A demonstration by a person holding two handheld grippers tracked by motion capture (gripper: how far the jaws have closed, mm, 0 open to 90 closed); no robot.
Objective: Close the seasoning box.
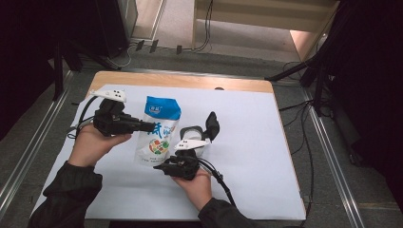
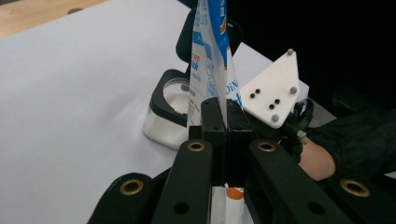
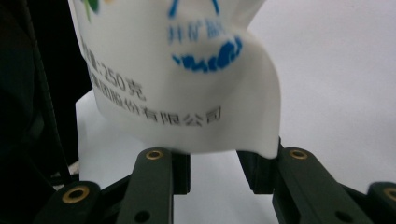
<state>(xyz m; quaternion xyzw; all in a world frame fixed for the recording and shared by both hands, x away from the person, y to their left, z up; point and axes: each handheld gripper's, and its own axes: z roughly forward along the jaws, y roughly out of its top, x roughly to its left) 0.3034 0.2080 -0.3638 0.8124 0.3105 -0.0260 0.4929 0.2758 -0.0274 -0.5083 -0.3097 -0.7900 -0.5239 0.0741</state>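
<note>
The left gripper [image 1: 148,126] is clamped tight on the side edge of a blue-and-white pouch [image 1: 158,130]; in the left gripper view its two black jaws press flat together on the thin seam of the pouch [image 2: 210,70], which rises upright from them. The right gripper [image 1: 159,166] sits at the pouch's bottom end, and in the right gripper view its jaws stand parted with the pouch's lower edge [image 3: 187,88] hanging just above and between them, the pads not pressing on it. The pouch is near the middle of the white sheet [image 1: 247,123] that covers the table, closer to the left edge than the right. Just beside it, toward the centre, stands a clear container with a black flip lid [image 1: 199,133] raised open.
</note>
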